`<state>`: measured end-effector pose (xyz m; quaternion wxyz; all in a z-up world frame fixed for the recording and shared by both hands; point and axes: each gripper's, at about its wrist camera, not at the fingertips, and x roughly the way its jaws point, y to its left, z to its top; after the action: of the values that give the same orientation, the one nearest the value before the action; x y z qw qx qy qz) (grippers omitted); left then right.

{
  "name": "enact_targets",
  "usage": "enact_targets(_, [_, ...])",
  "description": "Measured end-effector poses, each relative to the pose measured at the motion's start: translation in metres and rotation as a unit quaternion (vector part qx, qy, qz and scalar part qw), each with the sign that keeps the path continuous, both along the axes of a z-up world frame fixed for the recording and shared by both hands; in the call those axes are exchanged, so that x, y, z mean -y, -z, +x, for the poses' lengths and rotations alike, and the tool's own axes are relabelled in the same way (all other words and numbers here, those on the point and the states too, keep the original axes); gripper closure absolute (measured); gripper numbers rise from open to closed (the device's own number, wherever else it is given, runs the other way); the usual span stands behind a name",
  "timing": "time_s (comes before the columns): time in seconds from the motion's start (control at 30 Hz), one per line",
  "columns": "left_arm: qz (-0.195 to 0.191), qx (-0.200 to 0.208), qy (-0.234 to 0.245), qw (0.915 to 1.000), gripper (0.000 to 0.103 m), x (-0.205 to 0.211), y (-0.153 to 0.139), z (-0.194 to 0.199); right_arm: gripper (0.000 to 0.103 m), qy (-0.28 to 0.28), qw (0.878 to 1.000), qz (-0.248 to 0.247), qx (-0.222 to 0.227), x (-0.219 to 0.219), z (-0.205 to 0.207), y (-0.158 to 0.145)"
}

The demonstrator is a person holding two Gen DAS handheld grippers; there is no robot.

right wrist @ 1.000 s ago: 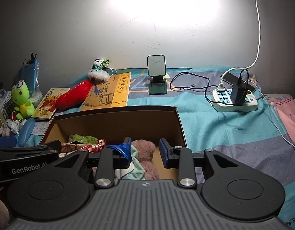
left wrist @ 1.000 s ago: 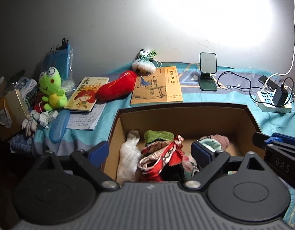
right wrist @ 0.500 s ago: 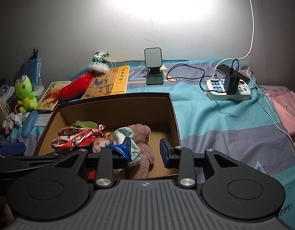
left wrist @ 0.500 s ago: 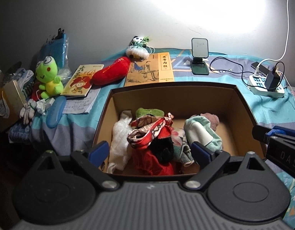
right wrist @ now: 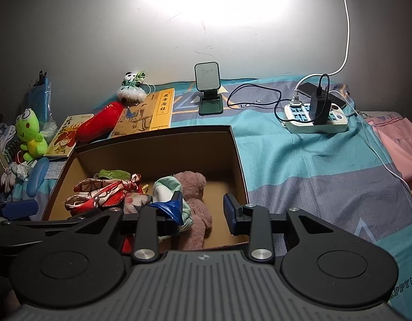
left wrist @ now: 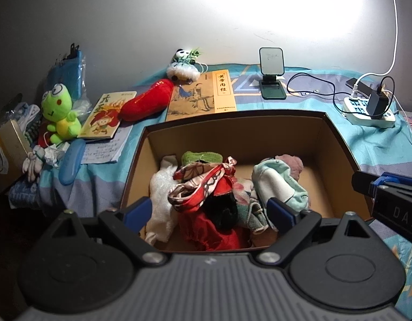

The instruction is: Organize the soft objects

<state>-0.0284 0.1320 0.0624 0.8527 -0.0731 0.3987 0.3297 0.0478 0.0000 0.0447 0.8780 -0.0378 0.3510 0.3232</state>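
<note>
An open cardboard box [left wrist: 337,133] holds a red patterned scarf [left wrist: 203,184], a mint garment [left wrist: 278,184], a white fluffy piece [left wrist: 160,187], a green knit [left wrist: 201,156] and a pink teddy bear [right wrist: 195,187]. My left gripper [left wrist: 208,211] hangs open and wide over the box's near edge, holding nothing. My right gripper [right wrist: 203,208] is over the box's right half. Its jaws are still easing apart, and only the teddy lying below shows in the gap. On the bed to the left lie a green frog plush [left wrist: 58,115], a red chili plush [left wrist: 147,101] and a panda plush [left wrist: 183,65].
Two books [left wrist: 203,93] and a sheet of paper lie behind and left of the box. A phone stand [left wrist: 271,75] and a power strip [right wrist: 315,117] with cables sit at the back right. A blue case [left wrist: 70,161] and clutter crowd the left edge. Pink cloth [right wrist: 395,139] lies at the far right.
Both views now look further down into the box, so more of the pile inside shows. The right jaws stand a little wider. Nothing in the box has shifted.
</note>
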Motion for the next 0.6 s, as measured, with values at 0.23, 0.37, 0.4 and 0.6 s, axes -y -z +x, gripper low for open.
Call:
enact_targets(0.23, [-0.002, 0.005, 0.006, 1.0000, 0.011, -0.007, 0.002, 0.003, 0.086, 0.009, 1.000, 0.000, -0.001, -0.004, 0.004, 0.003])
enact_targets(0.37, [0.000, 0.007, 0.009, 0.9999, 0.011, -0.012, 0.003, 0.005, 0.086, 0.012, 1.000, -0.001, -0.002, -0.008, 0.005, 0.004])
enact_targets(0.4, [0.000, 0.007, 0.011, 0.9999, 0.011, -0.013, 0.003, 0.005, 0.086, 0.012, 1.000, -0.001, -0.002, -0.010, 0.005, 0.005])
enact_targets(0.6, [-0.002, 0.008, 0.012, 0.9999, 0.011, -0.022, 0.006, 0.006, 0.086, 0.013, 1.000, -0.005, -0.003, -0.020, 0.006, 0.008])
